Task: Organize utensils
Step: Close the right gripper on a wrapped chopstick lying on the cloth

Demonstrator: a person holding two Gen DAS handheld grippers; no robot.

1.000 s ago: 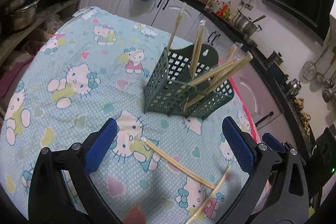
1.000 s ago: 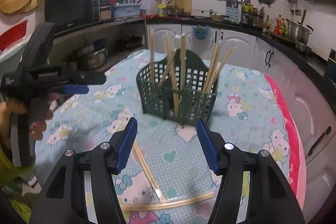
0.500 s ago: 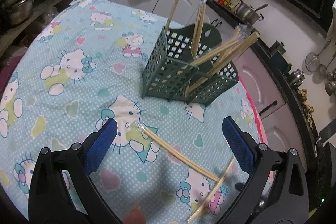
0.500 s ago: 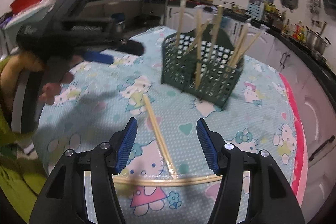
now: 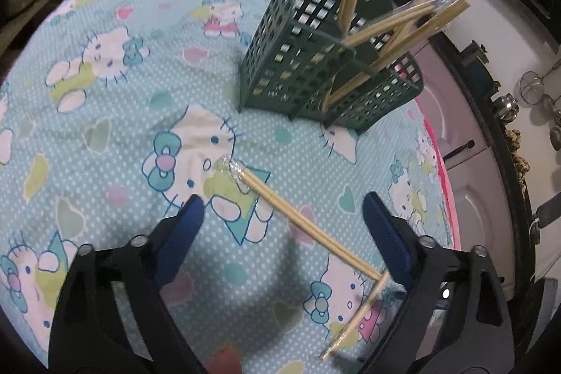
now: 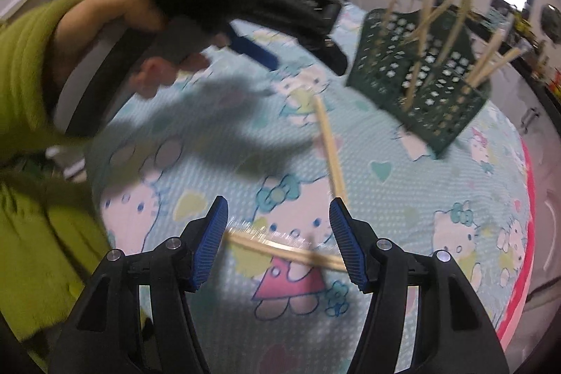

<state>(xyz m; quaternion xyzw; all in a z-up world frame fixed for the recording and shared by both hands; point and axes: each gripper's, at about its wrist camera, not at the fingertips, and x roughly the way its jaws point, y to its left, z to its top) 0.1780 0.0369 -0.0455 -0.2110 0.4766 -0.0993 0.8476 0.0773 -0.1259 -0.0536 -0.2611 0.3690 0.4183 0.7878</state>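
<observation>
Only the right wrist view shows the green sleeve (image 6: 24, 65).

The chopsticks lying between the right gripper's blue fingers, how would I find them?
Start at the green basket on the cartoon-cat tablecloth. Two wrapped pairs lie in front of it. Yours lies crosswise, nearest the right gripper; the other points toward the basket.

The left tool (image 5: 280, 226), jaws just closing, straddles a wrapped chopstick pair (image 5: 298, 219) before the green basket (image 5: 298, 65).
</observation>
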